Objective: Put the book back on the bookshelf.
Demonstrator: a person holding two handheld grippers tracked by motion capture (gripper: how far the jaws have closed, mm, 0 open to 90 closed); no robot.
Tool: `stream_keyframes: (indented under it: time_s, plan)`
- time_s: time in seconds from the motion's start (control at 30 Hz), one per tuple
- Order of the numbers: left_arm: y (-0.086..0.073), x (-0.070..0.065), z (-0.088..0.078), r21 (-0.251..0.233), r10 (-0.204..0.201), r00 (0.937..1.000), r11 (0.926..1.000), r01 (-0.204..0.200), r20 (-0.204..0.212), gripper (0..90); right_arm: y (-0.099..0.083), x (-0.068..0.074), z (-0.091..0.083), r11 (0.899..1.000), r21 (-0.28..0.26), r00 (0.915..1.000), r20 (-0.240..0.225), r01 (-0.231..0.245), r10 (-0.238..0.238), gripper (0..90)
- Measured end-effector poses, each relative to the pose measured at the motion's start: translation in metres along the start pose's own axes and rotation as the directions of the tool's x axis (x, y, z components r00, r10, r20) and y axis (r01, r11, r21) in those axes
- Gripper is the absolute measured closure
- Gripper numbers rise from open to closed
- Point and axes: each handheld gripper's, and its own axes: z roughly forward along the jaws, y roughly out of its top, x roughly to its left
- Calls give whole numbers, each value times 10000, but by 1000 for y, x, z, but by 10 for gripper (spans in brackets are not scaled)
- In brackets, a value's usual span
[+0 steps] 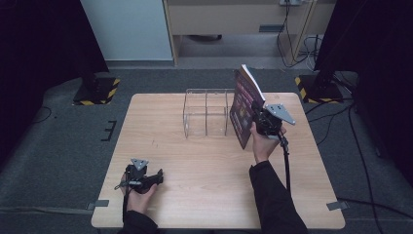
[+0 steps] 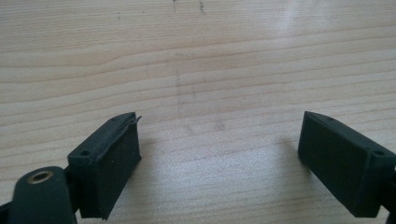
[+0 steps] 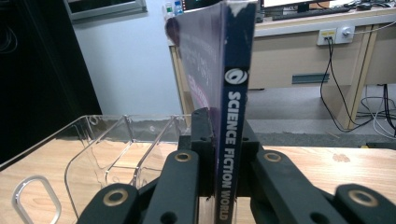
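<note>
Right gripper (image 3: 223, 154) clamped on the spine of a thin purple-covered softcover book (image 3: 233, 93), held upright just right of the clear acrylic divided file holder (image 1: 205, 113). Left gripper (image 2: 219, 154) idle on the light wooden table (image 1: 204, 195), jaws apart and empty. Risk: grip is low on the spine, so the floppy book may tilt or fan and catch the holder's wall.

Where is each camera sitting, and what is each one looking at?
High view: above the person's side, looking forward and down on the table; both forearms, left hand-held gripper, right hand-held gripper show.
Left gripper view: rides the left hand-held gripper, facing bare tabletop; its open jaws show.
Right gripper view: rides the right hand-held gripper, facing the room; its jaws clamp the book.
Shared: high and right gripper views both show the book and clear rack.
</note>
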Motion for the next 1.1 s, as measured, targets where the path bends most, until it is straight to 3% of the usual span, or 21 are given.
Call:
stream_keyframes:
  time_s: [0.37, 0.67, 0.7, 0.73, 0.93, 1.1]
  plan:
    - [0, 0, 0, -2, -14, 10000, 10000, 14, 4, 119, -6, 0, 2, 9975, 665, 9994, -251, 243, -227, 718]
    - [0, 0, 0, -2, -13, 10000, 10000, 13, 3, 119, -14, 2, 6, 9930, 1022, 9980, -275, 598, -573, 453]
    - [0, 0, 0, -2, -13, 10000, 10000, 13, 3, 119, -16, 2, 3, 9907, 1158, 9969, -433, 711, -664, 353]
    - [0, 0, 0, -1, -11, 10000, 10000, 11, 3, 119, -16, 2, 2, 9895, 1208, 9961, -479, 791, -738, 332]
    - [0, 0, 0, -3, -13, 10000, 10000, 13, 2, 119, -21, -1, -11, 9810, 1696, 9935, -788, 940, -816, 219]
    - [0, 0, 0, -1, -11, 10000, 10000, 11, 3, 119, -33, -15, -30, 9720, 2206, 9911, -1217, 806, -546, 188]
